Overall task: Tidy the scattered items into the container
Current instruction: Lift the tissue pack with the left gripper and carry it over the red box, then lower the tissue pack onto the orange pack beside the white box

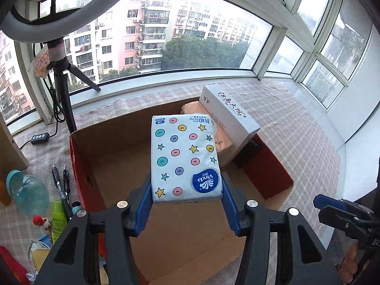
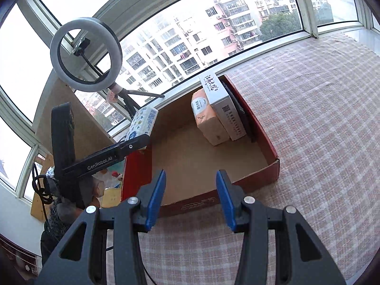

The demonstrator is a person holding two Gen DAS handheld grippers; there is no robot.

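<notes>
My left gripper [image 1: 187, 197] is shut on a white Vinda tissue pack [image 1: 184, 156] with coloured dots and stars, held above the open cardboard box [image 1: 118, 161]. The pack also shows in the right wrist view [image 2: 142, 123], over the box's left wall [image 2: 136, 173]. Inside the box at the far right lie an orange tissue pack [image 2: 209, 121] and a white carton [image 2: 222, 106] leaning on it. My right gripper [image 2: 190, 190] is open and empty, just outside the box's near wall.
Left of the box lie two pens [image 1: 60, 180], a clear bottle [image 1: 28, 190], a green tube [image 1: 58, 220], a small red figure [image 1: 41, 222] and other small items. A ring light on a tripod [image 2: 85, 52] stands at the window sill. A checked cloth [image 2: 320, 130] covers the surface.
</notes>
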